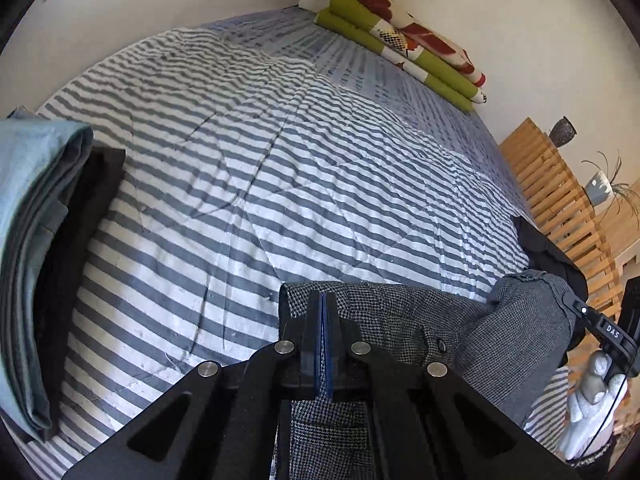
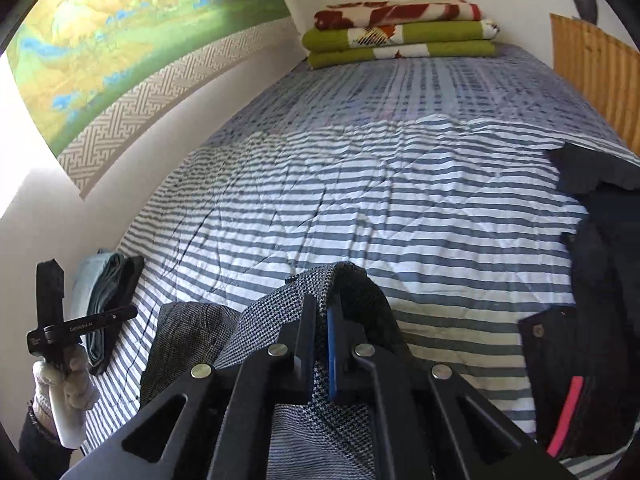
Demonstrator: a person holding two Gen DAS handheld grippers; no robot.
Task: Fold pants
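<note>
Grey houndstooth pants (image 1: 460,332) hang between both grippers above the striped bed (image 1: 280,184). My left gripper (image 1: 323,304) is shut on one part of their edge, the cloth trailing down below it. In the right wrist view my right gripper (image 2: 323,312) is shut on another part of the pants (image 2: 280,312), which drape over its fingers. The right gripper also shows at the left wrist view's right edge (image 1: 612,336), held by a gloved hand (image 1: 592,396). The left gripper shows at the far left (image 2: 52,308) of the right wrist view.
A folded teal and black stack (image 1: 40,248) lies at the bed's left side. Dark garments (image 2: 592,320) with a pink stripe lie at the right. Folded green and red blankets (image 2: 400,32) sit at the bed's far end. A wooden slatted frame (image 1: 560,200) stands beside the bed.
</note>
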